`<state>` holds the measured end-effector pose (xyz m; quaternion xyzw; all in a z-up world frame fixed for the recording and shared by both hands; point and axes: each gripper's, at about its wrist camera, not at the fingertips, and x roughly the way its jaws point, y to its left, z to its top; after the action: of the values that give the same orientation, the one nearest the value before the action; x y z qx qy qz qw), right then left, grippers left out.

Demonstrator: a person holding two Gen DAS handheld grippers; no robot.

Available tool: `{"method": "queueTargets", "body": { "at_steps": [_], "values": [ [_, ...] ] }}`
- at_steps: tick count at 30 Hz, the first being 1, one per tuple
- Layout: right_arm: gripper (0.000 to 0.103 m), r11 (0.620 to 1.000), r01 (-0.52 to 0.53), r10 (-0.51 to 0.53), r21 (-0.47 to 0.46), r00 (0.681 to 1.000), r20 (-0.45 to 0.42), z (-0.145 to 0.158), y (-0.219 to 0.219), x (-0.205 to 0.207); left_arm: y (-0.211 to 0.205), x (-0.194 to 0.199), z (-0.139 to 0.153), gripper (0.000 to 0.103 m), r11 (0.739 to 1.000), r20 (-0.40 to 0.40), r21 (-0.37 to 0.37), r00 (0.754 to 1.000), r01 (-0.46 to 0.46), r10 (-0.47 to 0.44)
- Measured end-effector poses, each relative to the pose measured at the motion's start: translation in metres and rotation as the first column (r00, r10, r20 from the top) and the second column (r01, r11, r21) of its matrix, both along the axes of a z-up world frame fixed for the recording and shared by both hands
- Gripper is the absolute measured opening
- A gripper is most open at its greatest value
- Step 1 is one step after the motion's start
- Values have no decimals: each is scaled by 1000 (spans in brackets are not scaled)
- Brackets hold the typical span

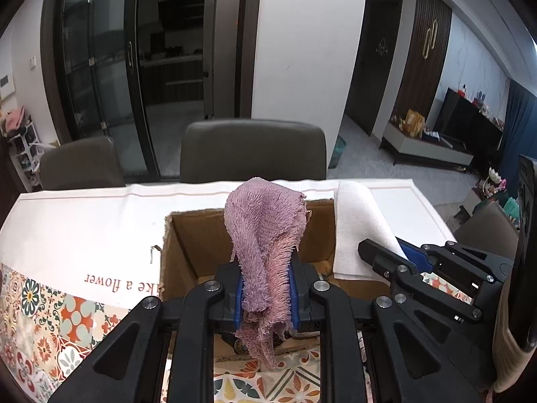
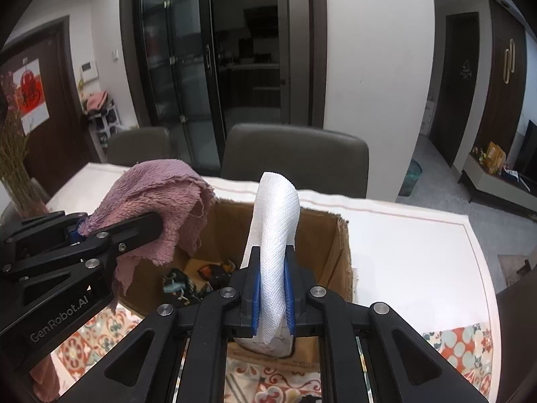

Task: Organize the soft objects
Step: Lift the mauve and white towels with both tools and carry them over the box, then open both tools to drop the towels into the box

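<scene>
My left gripper (image 1: 265, 282) is shut on a fluffy purple cloth (image 1: 265, 231) and holds it over the open cardboard box (image 1: 188, 245). The cloth sticks up past the fingers and hangs below them. My right gripper (image 2: 272, 288) is shut on a white woven cloth (image 2: 275, 221), also above the box (image 2: 332, 245). In the right wrist view the left gripper (image 2: 110, 235) and purple cloth (image 2: 157, 191) are at the left. In the left wrist view the right gripper (image 1: 396, 252) and white cloth (image 1: 359, 221) are at the right. Dark objects (image 2: 188, 282) lie inside the box.
The box stands on a table with a white runner (image 1: 84, 221) over a patterned tablecloth (image 1: 50, 329). Two grey chairs (image 1: 251, 151) stand at the far edge. Dried flowers (image 2: 13, 154) stand at the far left.
</scene>
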<state>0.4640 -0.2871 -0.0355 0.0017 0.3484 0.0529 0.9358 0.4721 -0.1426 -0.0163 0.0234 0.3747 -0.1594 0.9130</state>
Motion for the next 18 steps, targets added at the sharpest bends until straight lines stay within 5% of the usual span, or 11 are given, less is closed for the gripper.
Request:
{"method": "queueTargets", "body": {
  "at_steps": [12,14,18],
  "values": [
    [16,999,-34,35,13,994,-99,-30,-6,20,-12,19,-25,29,998,-74,62,997,14,-10],
    [30,999,-36,37,11,993,-109,-31,-6,22,-11,18,-25,33,998,-70,69,998,7,-3],
    [40,999,-34,33,-7,993,-109,-32,-5,23,-8,16,-24,39,997,-58,78,998,-3,7]
  ]
}}
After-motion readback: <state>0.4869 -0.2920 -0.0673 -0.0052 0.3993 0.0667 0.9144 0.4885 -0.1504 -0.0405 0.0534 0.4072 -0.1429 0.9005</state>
